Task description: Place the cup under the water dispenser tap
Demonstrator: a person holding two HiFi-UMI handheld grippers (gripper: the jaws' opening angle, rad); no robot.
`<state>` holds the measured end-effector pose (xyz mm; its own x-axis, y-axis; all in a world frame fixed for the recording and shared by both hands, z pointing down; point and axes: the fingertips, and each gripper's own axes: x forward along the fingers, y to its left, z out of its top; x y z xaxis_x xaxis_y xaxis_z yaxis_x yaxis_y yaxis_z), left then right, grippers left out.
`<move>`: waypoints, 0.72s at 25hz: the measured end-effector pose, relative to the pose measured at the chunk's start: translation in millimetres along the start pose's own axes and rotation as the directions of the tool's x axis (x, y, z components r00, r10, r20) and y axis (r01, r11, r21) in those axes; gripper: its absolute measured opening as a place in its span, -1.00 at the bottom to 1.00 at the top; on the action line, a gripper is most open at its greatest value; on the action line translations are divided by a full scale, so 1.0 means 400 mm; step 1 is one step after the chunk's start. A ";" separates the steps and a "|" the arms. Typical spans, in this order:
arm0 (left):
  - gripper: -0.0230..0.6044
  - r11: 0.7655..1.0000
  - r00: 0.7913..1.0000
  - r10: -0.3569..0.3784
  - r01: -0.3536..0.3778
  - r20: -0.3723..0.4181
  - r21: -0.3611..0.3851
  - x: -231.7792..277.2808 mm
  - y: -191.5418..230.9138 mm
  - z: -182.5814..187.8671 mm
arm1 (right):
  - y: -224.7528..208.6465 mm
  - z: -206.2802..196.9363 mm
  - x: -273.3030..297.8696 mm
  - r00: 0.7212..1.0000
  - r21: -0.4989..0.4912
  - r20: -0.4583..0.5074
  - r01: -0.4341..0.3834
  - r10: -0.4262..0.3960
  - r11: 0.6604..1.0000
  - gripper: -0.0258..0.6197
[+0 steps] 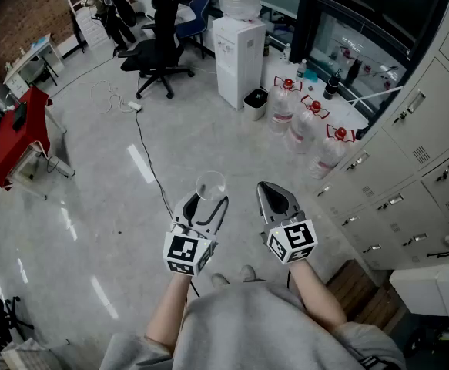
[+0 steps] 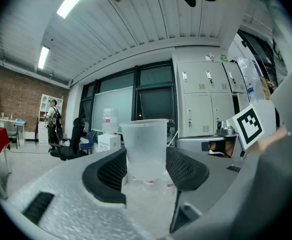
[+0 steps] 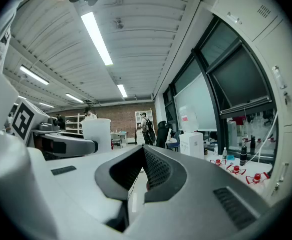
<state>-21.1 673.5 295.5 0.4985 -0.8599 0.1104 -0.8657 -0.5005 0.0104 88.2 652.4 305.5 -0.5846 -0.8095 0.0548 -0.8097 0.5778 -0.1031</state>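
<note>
Nearest, grey shirt [image 1: 263, 330] and two forearms reaching forward. Gripping a clear plastic cup [image 1: 210, 183] upright with the left gripper [image 1: 207, 201], jaws spread wide and pressed on its sides. Holding the right gripper [image 1: 276, 193] alongside, pinched closed on nothing. Standing well short of the water dispenser [image 1: 238, 52], cup in the air and far from its tap. Just right of the dispenser, a small bin [image 1: 255, 101] and three red-capped water bottles [image 1: 301, 129] on the floor; left of it, a black office chair [image 1: 159, 48].
</note>
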 end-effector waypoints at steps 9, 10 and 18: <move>-0.13 0.999 0.999 -0.005 0.006 -0.039 0.033 0.082 -0.046 -0.030 | -0.079 -0.009 0.014 0.999 0.042 0.010 -0.042 0.042 0.998 -0.89; -0.13 0.999 0.999 -0.003 0.004 -0.043 0.032 0.089 -0.043 -0.032 | -0.084 -0.010 0.022 0.999 0.043 0.009 -0.047 0.046 0.998 -0.89; -0.13 1.000 0.998 -0.002 0.003 -0.068 0.015 0.172 0.035 -0.072 | -0.124 -0.059 0.118 0.999 0.053 -0.016 -0.048 0.049 0.997 -0.89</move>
<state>-0.2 610.0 332.0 0.4962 -0.8499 0.1775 -0.8632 -0.5049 -0.0041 99.7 588.1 336.5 -0.6245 -0.7783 0.0652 -0.7765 0.6099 -0.1585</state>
